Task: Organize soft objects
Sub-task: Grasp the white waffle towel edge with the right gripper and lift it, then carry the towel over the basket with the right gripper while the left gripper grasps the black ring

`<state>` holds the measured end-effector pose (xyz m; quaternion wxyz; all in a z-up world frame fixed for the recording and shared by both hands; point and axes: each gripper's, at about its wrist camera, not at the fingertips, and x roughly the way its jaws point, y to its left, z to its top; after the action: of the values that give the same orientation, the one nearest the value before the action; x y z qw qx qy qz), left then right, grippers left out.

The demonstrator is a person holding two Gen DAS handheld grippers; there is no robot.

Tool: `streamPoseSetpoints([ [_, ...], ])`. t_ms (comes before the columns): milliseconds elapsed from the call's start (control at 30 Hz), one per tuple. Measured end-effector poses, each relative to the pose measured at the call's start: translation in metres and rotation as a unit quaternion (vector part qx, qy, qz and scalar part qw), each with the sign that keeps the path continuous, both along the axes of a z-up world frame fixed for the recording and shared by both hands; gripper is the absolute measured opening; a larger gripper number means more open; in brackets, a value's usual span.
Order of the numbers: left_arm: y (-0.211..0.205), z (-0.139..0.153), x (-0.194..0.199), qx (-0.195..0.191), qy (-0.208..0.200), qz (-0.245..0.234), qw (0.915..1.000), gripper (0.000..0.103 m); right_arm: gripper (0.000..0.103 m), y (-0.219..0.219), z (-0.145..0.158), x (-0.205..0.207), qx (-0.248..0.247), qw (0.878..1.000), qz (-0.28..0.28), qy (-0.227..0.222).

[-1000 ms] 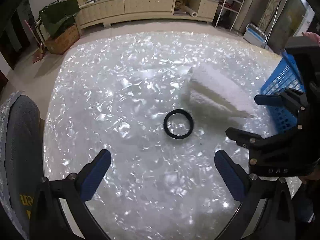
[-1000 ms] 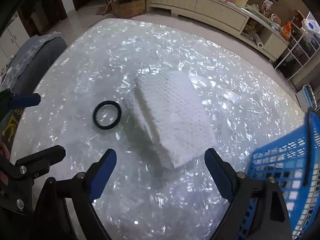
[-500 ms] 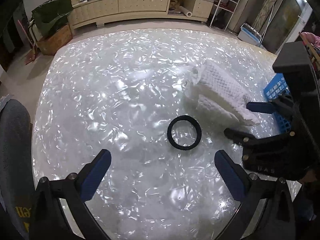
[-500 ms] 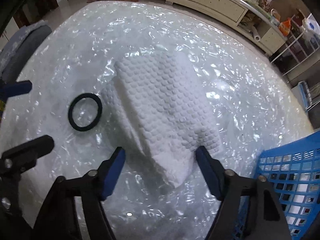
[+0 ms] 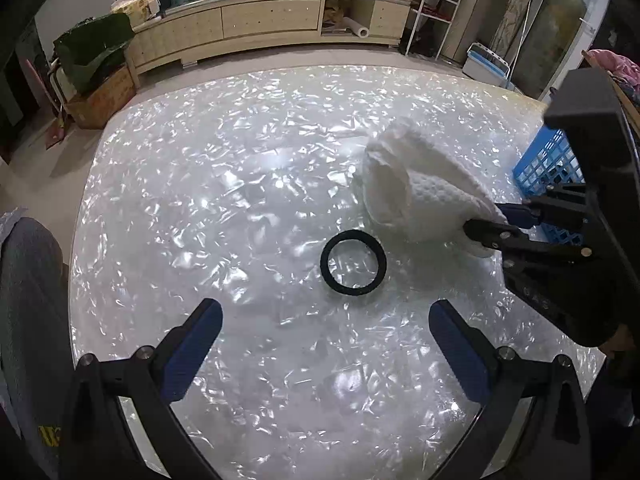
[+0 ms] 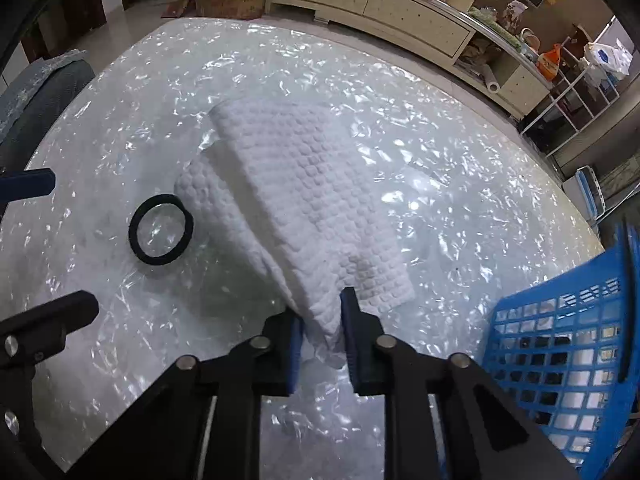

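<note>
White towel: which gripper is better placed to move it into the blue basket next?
Right. The right gripper is shut on the white towel's near corner, with the blue basket right beside it. The left gripper hangs open over the black ring.

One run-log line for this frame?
right gripper: shut on white towel | left gripper: open above black ring | blue basket: beside towel

Both wrist cameras look steeply down, close over the table (image 5: 240, 184), sharing the black ring (image 6: 161, 229).
</note>
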<state>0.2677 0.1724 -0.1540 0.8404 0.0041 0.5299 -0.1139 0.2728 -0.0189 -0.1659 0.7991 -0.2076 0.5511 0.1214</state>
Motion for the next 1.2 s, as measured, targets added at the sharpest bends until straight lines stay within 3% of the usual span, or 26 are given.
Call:
streamPoseSetpoints([
  [267,0.000,0.015,-0.003,-0.007,-0.022,-0.001,0.9997,0.103,0.014,-0.009,0.029,-0.027,-0.013,0.999,0.020,-0.043],
  [533,-0.004,0.022,-0.006,-0.011,-0.029,-0.008,0.9995,0.103,0.014,-0.024,0.085,-0.055,0.013,0.996,0.037,-0.077],
  [733,-0.016,0.020,-0.005,-0.012,-0.027,-0.034,0.9990,0.091,0.014,-0.041,0.118,-0.068,0.036,0.994,0.027,-0.095],
  [933,-0.033,0.009,0.008,0.021,-0.021,-0.072,0.9970,0.079,0.014,-0.070,0.150,-0.070,0.058,0.991,0.001,-0.120],
  [1200,-0.054,-0.010,0.026,0.036,-0.005,-0.108,0.9935,0.066,0.014,-0.116,0.182,-0.075,0.060,0.984,-0.049,-0.160],
])
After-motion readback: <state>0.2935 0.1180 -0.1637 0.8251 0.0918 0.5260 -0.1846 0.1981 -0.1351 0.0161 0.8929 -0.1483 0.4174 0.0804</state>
